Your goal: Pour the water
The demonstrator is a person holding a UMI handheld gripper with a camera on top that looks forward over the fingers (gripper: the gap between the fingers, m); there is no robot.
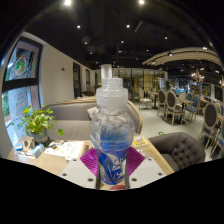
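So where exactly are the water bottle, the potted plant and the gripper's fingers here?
water bottle [110,125]: gripper view, on its clear ribbed body, held between the fingers.
potted plant [38,122]: gripper view, on its green leaves.
gripper [111,163]: gripper view, midway between its fingertips, both pressing the bottle's base.

— Where does the single view look from?

— From the claw [111,165] itself, facing forward along its two fingers, which rise from the bottom of the view.

— How near is it?

— Very near: the water bottle [111,130] fills the middle, right ahead of the lens, above the counter [70,152]. The wide angle bends the room around it — ceiling lights [68,3] above, chairs [175,103] well beyond.

— Any second view?

— Only this one.
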